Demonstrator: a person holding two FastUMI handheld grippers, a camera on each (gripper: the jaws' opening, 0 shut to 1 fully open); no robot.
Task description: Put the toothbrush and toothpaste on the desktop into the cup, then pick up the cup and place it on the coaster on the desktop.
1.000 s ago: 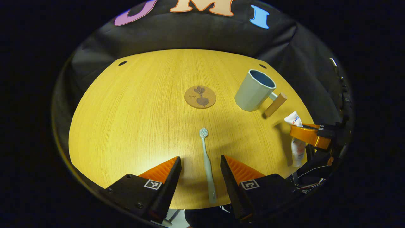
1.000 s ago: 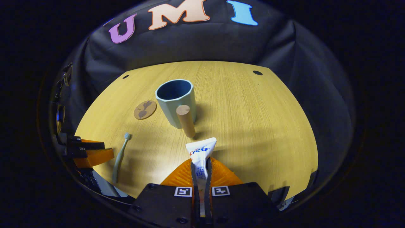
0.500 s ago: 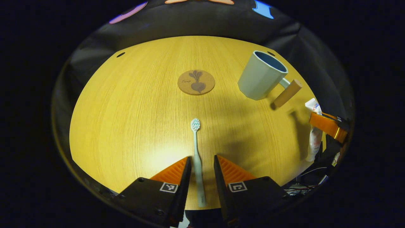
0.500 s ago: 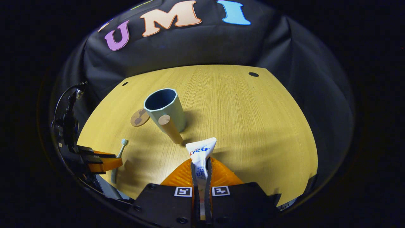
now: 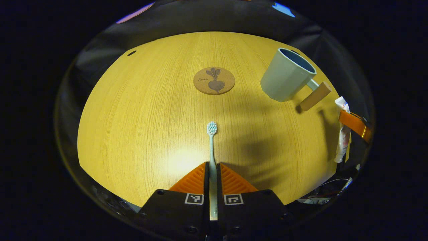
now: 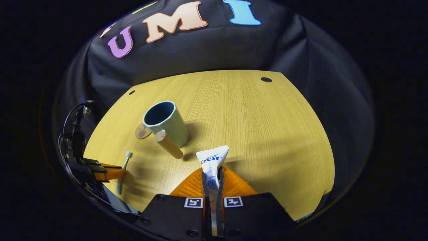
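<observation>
Two tongs are busy, and each one holds a thing. My left tongs (image 5: 213, 170) are closed tight on the toothbrush (image 5: 212, 147). Both fingers press on its thin handle. The brush head sticks out in front, over the counter (image 5: 133, 117), and points toward the coaster (image 5: 214, 80). I cannot tell if the brush head touches the wood.

My right tongs (image 6: 212, 177) are closed on the toothpaste (image 6: 211, 160). Both fingers squeeze the tube from the sides. The flat end of the tube sticks up and out past the fingertips. In the left gripper view I see those same right tongs far off at the right edge, with the toothpaste (image 5: 341, 130) hanging between them.

One cup (image 6: 165, 123) stands on the counter (image 6: 254, 127), just ahead and to the left of the toothpaste. It is open at the top, and I see nothing in the part of its inside that shows. Its round wooden handle (image 6: 168, 144) points toward my right tongs. The coaster (image 6: 141, 131) lies flat just behind the cup, and the cup hides part of it. In the left gripper view the cup (image 5: 287, 78) stands to the right of the coaster, apart from it.
</observation>
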